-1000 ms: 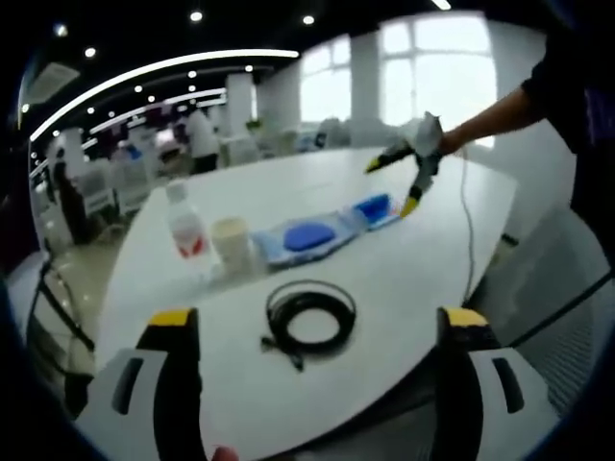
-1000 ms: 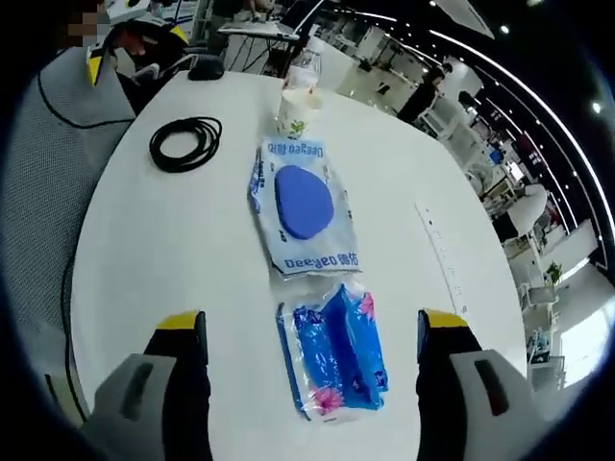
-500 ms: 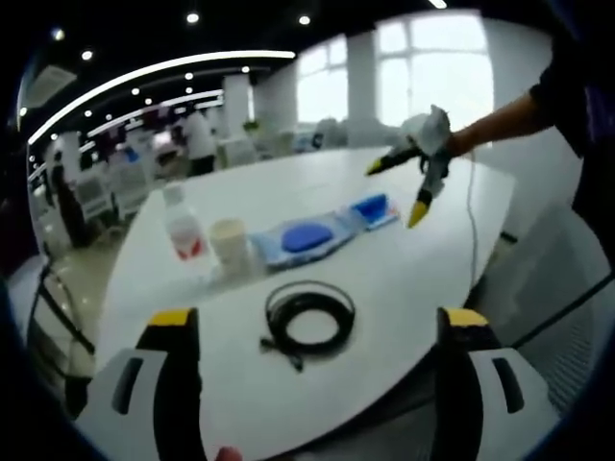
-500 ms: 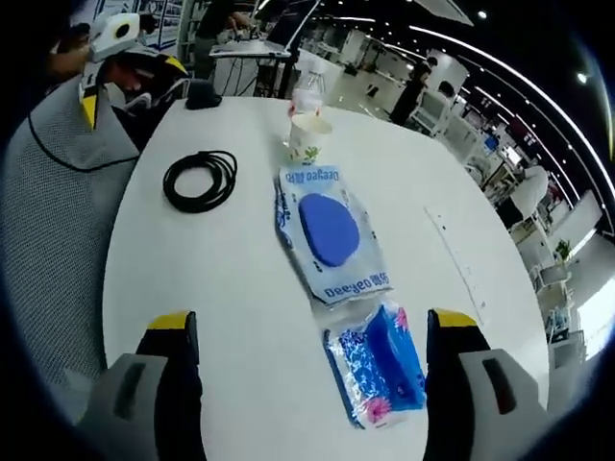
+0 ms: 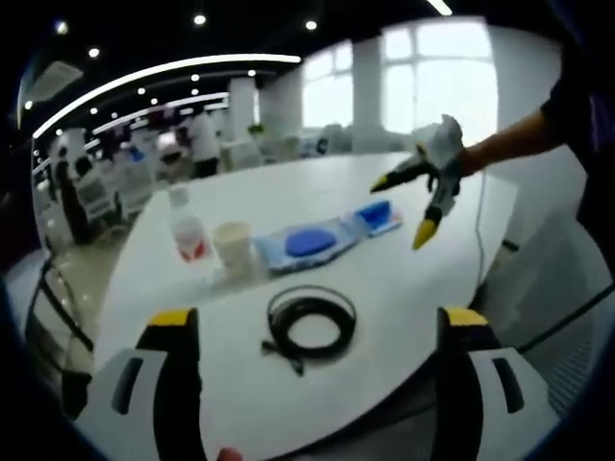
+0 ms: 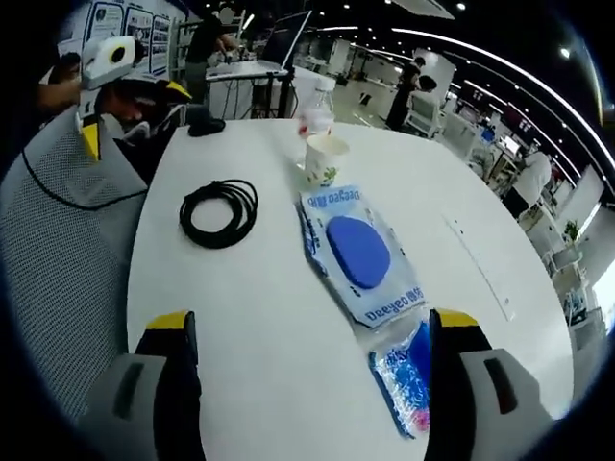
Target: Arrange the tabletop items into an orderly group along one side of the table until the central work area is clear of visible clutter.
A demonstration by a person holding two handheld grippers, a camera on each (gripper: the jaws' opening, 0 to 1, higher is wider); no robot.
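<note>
A large open office with ceiling strip lights and bright windows is seen behind a white round-edged bench. Across its middle a row of things is laid: a clear plastic bottle with a red label, a white paper cup just beside it, a flat blue-and-white wet-wipe pack next, and a small bright blue patterned tissue packet touching the far end of that pack. A coiled black cable lies apart from the row, nearer the left tongs, whose yellow-tipped jaws are held wide open above the bench edge with nothing between them. The right tongs are seen raised over the bench beyond the tissue packet, jaws spread and empty. In the right gripper view the right tongs are parted, the cable lying left of the wipe pack, the cup and bottle beyond, and the tissue packet nearest. A grey mesh chair back stands beside the bench.
</note>
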